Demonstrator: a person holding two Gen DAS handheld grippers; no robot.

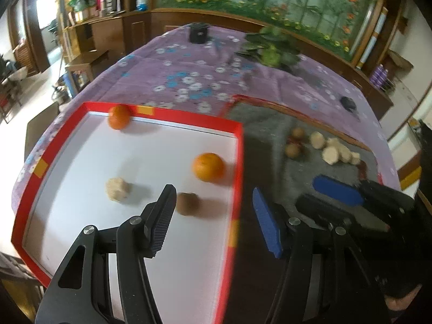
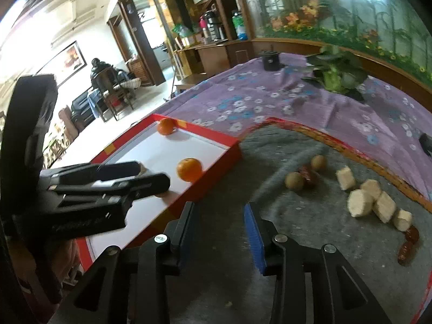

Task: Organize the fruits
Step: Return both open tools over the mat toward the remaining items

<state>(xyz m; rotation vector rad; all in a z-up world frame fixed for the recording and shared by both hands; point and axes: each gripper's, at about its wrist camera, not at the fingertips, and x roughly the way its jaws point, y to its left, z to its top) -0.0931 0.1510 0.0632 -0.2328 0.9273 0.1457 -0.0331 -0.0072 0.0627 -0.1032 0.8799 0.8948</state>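
Note:
A red tray with a white floor holds two oranges, a pale chunk and a brown round fruit. My left gripper hangs open over the tray's right edge, with the brown fruit just beyond its left finger and nothing between the pads. To the right, a grey mat carries several pale chunks, two brown round fruits and red dates. My right gripper stands open and empty above the mat, near the tray's corner. The left gripper also shows over the tray.
A purple flowered cloth covers the table. A potted plant and a black cup stand at the far side, and a small dark object lies at the right. The table edge drops off left of the tray.

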